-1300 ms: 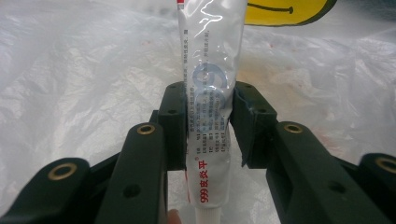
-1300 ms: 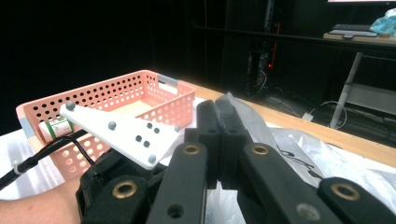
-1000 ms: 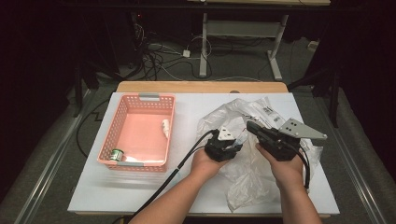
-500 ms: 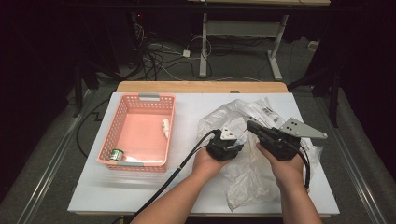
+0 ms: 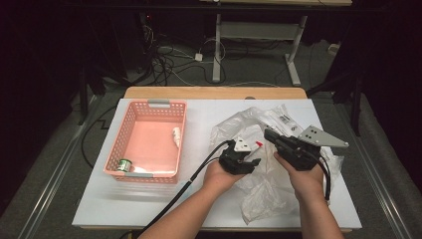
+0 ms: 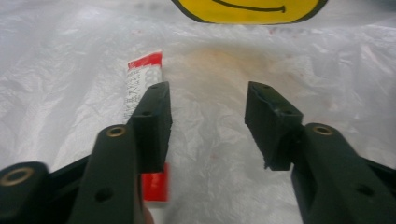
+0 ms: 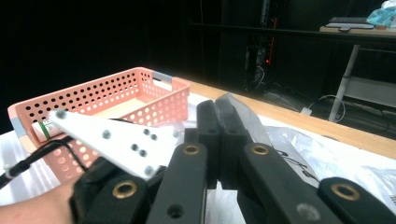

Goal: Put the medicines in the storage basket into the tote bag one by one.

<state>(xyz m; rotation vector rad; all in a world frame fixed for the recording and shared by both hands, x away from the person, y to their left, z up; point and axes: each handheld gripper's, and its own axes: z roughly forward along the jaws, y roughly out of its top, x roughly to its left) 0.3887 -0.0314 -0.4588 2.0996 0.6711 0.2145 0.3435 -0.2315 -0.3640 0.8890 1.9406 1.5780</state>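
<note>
Basket [image 5: 115, 147] stood at the desk's left edge. Left gripper [image 6: 208, 116], jaws just opened and apart, gripped nothing; one red-and-white tube [image 6: 142, 79] lay just beside its left jaw on the plastic bag [image 5: 268, 194]. Tube judged light, slippery: grasp mid-body. Right gripper [image 7: 219, 140] was clamped on one thin, limp bag fold. Two grippers counted.

A white counter [image 5: 149, 199] with a wooden far edge [image 5: 214, 92] stands on grey carpeted floor [image 5: 45, 169]. Beyond it the room is dark; a white-legged desk frame [image 5: 217, 47] stands there, with tangled cables [image 5: 171, 59] on the floor beneath.
</note>
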